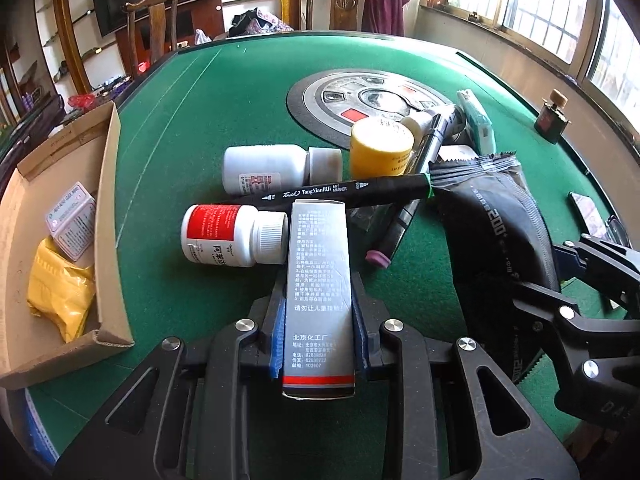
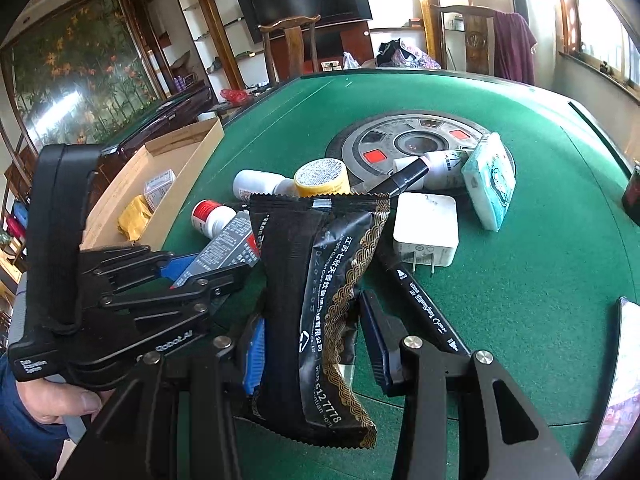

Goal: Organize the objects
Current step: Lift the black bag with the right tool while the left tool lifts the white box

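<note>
Pointing lengthwise away, grey box (image 1: 319, 292) clenched by left tongs (image 1: 319, 312); right tongs (image 2: 316, 344) grasp black packet (image 2: 320, 300).

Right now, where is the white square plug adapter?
In the right wrist view, the white square plug adapter lies on the green table, right of the black snack packet, beside the teal tissue pack.

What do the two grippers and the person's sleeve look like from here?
Both are matte black plastic linkage frames with round silver rivets at the joints and blue ribbed pads on the fingers. The left gripper carries white lettering on its side in the right wrist view; the right gripper matches it. A dark blue sleeve shows at the wrist.
</note>
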### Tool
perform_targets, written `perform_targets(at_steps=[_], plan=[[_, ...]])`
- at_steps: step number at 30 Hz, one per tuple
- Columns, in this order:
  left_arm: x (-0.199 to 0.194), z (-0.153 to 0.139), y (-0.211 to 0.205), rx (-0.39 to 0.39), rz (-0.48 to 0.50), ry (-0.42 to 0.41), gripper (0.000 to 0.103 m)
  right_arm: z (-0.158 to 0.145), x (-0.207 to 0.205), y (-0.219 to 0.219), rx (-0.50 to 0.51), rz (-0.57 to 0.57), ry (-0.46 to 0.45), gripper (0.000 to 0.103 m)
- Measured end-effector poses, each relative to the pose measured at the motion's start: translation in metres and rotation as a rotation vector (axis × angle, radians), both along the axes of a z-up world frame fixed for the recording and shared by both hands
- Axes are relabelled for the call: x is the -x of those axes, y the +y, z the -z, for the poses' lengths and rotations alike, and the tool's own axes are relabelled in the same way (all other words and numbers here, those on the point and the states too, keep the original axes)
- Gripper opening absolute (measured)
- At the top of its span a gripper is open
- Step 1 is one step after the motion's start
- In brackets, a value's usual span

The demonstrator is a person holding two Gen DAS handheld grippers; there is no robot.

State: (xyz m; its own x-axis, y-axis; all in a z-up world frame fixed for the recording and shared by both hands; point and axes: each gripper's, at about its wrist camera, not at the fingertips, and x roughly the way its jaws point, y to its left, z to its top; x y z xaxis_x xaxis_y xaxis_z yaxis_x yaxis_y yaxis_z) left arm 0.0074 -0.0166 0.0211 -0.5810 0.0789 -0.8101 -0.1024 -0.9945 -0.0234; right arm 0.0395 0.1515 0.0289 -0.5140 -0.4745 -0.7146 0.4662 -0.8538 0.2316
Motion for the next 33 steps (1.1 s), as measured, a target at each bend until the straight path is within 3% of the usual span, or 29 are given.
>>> perform_targets(at_steps=[8,19,33], plan=[[-0.001,0.005,0.001,0.015,0.010,-0.055,0.026,-0.002,-0.001,0.001,0.011,-0.003,0.005,0.043],[0.004,0.006,0.004,0.004,0.011,-0.042,0.026,-0.004,-0.004,-0.001,0.019,-0.008,0.008,0.043],[-0.001,-0.016,-0.015,-0.040,-0.043,0.000,0.026,-0.009,-0.006,0.000,0.027,0.007,0.018,0.043]])
